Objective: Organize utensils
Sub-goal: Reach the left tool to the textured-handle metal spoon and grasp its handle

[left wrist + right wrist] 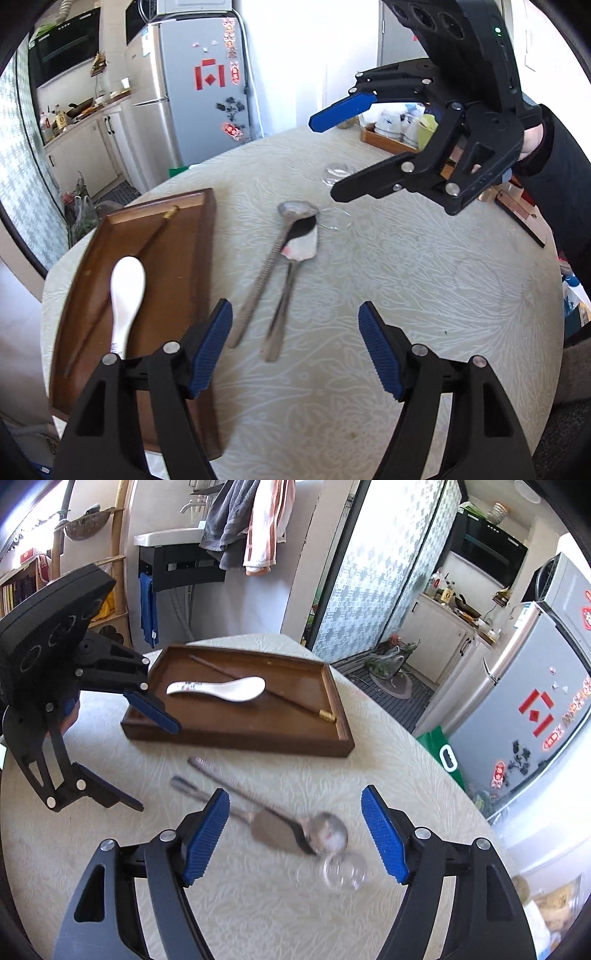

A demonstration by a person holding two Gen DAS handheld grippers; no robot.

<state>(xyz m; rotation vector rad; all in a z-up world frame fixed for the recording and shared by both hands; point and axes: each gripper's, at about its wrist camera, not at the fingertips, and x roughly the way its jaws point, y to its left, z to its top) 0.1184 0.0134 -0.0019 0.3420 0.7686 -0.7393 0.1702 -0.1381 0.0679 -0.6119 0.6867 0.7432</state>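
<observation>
Two metal utensils lie on the table [406, 295], just beside the tray [177, 266]. One is a spoon [269, 258] with a ribbed handle, the other a flat spatula [291, 273]; the spoon's bowl is seen to overlap the spatula's blade, and the two handles run almost side by side, slightly apart at their ends. Both are blurred, so finer detail cannot be told.

Inside the tray a white ceramic spoon [221, 688] is laid across dark chopsticks [266, 690], which stretch along the tray's length with a gold tip at one end. Whether one stick or a pair is there cannot be told with certainty.

On the far side of the metal utensils from the tray, a clear glass object [343, 875] is seen on the table; it lies just next to the spoon's bowl.

The left gripper [295, 343] is held above the table beside the tray, over the handle ends of the utensils. Its jaws are spread wide and nothing is gripped between them. The right gripper [295, 834] is held over the blade end, further from the tray. Its jaws are also spread wide, and the utensils below are not pinched.

Away from the tray, a fridge [199, 99] stands beyond the table's edge.
</observation>
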